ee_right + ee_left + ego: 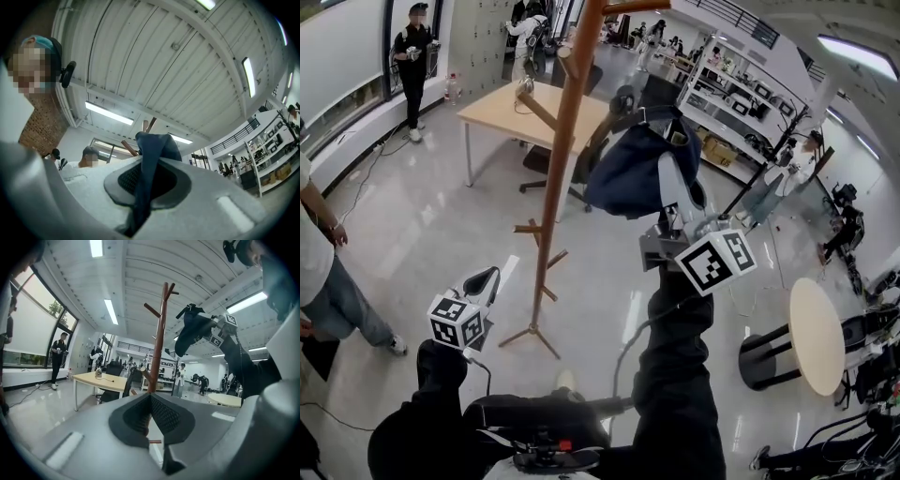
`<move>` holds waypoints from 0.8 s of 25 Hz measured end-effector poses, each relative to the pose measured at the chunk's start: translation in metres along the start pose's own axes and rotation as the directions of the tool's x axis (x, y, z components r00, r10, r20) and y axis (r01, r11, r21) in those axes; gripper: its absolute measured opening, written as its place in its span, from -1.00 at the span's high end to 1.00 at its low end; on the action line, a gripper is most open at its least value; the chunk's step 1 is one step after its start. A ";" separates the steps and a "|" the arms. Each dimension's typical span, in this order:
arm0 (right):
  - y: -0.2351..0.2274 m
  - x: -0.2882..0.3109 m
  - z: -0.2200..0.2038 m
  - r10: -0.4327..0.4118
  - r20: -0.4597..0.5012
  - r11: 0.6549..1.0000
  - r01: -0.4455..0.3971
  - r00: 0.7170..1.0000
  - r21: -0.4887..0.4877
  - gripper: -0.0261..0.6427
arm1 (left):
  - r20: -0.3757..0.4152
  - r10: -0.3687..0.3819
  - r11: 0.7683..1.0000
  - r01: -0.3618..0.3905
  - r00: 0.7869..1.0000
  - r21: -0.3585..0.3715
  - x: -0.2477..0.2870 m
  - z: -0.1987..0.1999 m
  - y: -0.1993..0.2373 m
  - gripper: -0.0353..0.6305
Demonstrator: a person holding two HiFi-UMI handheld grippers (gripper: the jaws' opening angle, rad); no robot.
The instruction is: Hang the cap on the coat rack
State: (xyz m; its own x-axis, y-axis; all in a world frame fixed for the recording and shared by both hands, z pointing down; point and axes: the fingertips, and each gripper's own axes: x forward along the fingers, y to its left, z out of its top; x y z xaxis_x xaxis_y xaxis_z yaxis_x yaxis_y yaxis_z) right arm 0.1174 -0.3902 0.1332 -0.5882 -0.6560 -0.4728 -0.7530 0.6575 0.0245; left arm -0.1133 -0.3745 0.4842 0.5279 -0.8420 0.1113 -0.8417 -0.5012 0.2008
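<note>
A tall brown wooden coat rack [562, 141] with angled pegs stands on the glossy floor ahead of me. My right gripper [675, 202] is raised just right of its pole and is shut on a navy blue cap [633, 173], which hangs beside the pole near an upper peg. In the right gripper view the cap cloth [157, 145] runs down between the pads, with the rack's top pegs [149, 125] just behind. My left gripper [483, 286] is held low at the left, shut and holding nothing. In the left gripper view the rack [160, 333] and the cap [192, 333] show above.
A light wooden table [525, 108] and office chairs stand behind the rack. A round table [817, 333] and a black stool [764, 356] are at the right, with shelves [741, 103] beyond. One person [323, 272] stands at the left edge, another [414, 66] by the window.
</note>
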 end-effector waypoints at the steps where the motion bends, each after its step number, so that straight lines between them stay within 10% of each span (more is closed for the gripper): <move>1: 0.000 0.003 0.002 0.008 0.001 1.000 -0.008 1.000 -0.001 0.89 | 0.002 0.006 1.000 -0.006 1.000 0.000 0.000 0.000 0.000 0.88; 20: -0.007 0.071 0.039 0.108 0.067 0.994 -0.108 0.992 -0.003 0.89 | 0.020 0.131 0.991 -0.131 0.991 -0.019 -0.015 -0.001 0.029 0.88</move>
State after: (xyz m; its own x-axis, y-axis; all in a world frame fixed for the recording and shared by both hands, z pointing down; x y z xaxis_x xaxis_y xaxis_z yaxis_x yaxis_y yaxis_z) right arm 0.0918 -0.4271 0.0653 -0.6446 -0.5550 -0.5258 -0.6863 0.7231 0.0783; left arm -0.1455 -0.3760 0.4895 0.4108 -0.9041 0.1175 -0.9012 -0.3832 0.2026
